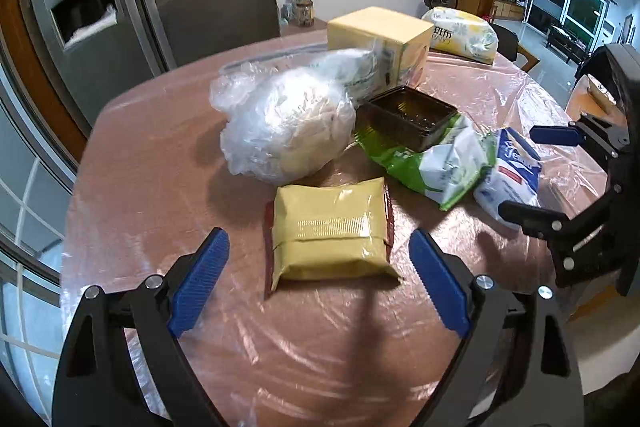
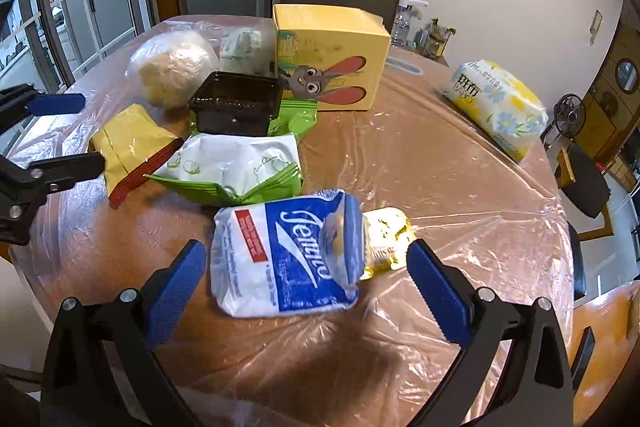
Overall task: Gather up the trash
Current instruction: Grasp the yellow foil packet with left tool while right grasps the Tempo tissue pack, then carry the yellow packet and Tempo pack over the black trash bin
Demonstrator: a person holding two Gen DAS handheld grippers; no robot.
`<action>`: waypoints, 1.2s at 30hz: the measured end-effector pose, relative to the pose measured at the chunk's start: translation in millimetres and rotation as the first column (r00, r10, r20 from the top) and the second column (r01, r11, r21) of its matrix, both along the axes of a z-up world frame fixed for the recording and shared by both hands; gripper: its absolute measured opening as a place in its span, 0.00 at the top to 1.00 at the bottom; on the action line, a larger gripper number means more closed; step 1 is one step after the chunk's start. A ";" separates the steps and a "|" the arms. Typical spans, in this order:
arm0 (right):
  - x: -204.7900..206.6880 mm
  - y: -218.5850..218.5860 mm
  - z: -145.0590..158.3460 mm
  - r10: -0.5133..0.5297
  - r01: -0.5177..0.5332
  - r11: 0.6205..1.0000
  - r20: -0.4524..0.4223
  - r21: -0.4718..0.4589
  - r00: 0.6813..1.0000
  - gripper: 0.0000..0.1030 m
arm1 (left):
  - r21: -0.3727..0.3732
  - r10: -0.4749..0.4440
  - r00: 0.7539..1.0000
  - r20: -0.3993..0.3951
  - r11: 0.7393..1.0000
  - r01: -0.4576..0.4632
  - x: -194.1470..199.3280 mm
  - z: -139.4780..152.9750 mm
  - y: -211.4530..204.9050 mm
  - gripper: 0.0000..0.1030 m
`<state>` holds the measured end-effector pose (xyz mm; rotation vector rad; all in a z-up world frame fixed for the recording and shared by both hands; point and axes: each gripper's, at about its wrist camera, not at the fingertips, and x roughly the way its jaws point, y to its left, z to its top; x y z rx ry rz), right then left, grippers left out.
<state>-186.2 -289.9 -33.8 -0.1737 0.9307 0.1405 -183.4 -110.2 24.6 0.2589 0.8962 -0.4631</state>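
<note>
Tray (image 2: 234,107) atop wrapper (image 2: 236,169), box (image 2: 332,61) behind, on table (image 2: 420,163).

The right tongs (image 2: 306,269) are wide open, with a blue and white pack (image 2: 280,259) between the tips. A small yellow wrapper (image 2: 388,241) sits just beside the pack. Behind them lie a green bag (image 2: 236,167), a black tray (image 2: 236,105), a yellow pouch (image 2: 128,143) and a yellow box (image 2: 332,61). The left tongs (image 2: 64,131) show at the left edge, open too. All rest on the table (image 2: 420,167).
</note>
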 end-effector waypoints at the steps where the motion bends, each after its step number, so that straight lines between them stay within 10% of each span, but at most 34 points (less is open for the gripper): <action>1: 1.4 0.5 -0.6 0.000 0.000 1.000 -0.002 0.000 1.000 0.05 | -0.001 0.001 1.000 -0.012 1.000 -0.001 4.9 -2.9 -0.7 0.10; 11: 2.9 8.6 -5.4 0.021 -0.021 1.000 -0.019 -0.002 1.000 0.16 | 0.013 -0.034 0.998 -0.060 0.999 0.035 13.9 -14.4 -5.6 0.11; 22: 3.4 8.1 3.5 0.045 -0.045 0.999 -0.001 0.001 0.999 0.55 | 0.040 -0.083 0.995 -0.063 0.996 0.086 10.2 -15.7 -8.7 0.42; 36: -4.8 -12.6 23.2 0.003 -0.006 0.990 0.021 0.142 1.000 0.58 | -0.016 -0.081 0.995 -0.062 0.997 0.080 -8.0 -4.0 -1.1 0.44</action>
